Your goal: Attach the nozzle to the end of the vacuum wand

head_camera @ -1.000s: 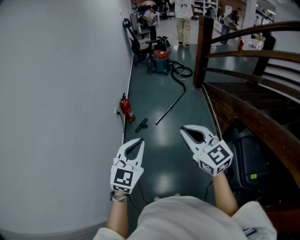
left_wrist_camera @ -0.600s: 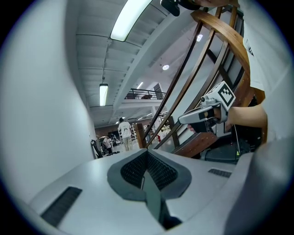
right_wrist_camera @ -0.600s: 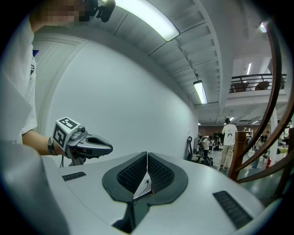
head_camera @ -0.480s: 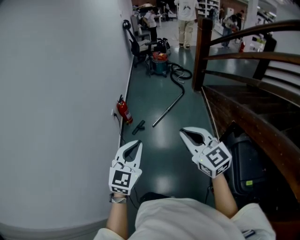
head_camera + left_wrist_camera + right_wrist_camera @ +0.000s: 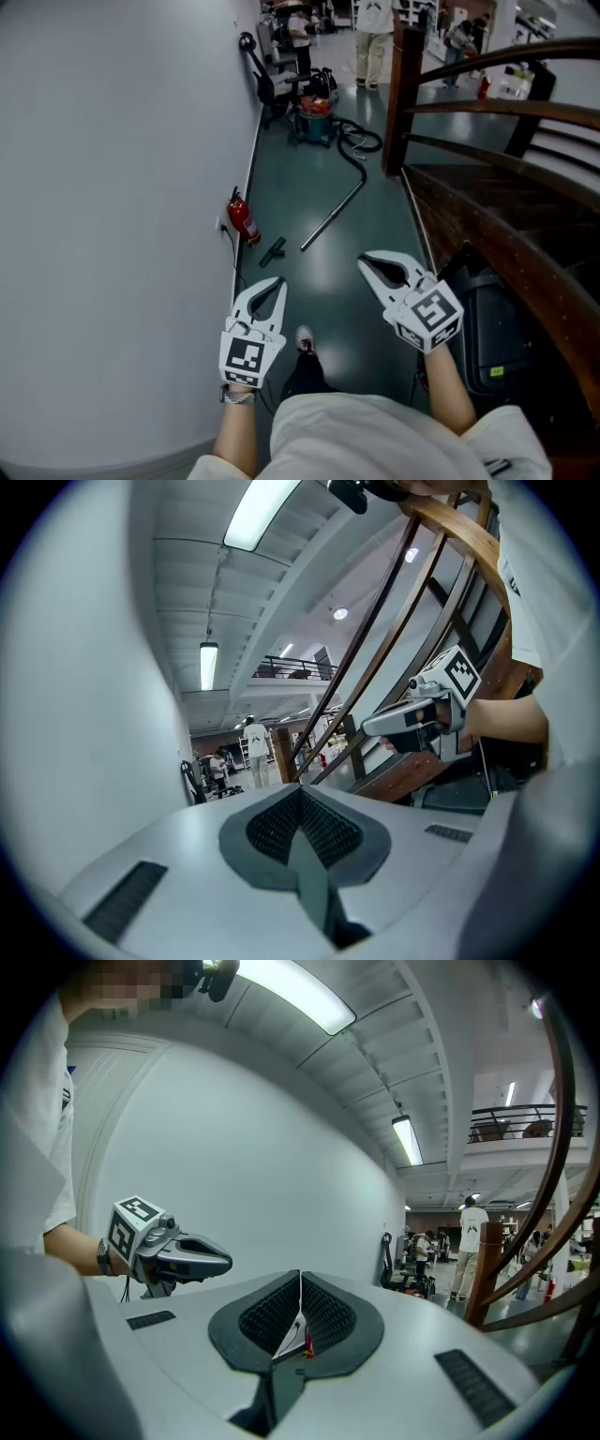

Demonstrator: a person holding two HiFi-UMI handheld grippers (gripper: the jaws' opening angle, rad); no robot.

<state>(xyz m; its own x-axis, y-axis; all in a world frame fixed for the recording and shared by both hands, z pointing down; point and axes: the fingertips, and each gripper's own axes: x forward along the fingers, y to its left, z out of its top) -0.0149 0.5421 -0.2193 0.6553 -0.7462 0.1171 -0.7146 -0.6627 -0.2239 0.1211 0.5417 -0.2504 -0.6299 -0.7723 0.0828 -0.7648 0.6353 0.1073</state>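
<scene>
Left gripper (image 5: 277, 281) and right gripper (image 5: 362, 262) closed; fire extinguisher (image 5: 243, 221) beside nozzle (image 5: 273, 250).

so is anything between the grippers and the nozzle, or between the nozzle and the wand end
Nothing visible does. Bare floor separates the left gripper and right gripper from the nozzle, and the nozzle from the near end of the wand. The extinguisher stands aside by the wall.
</scene>
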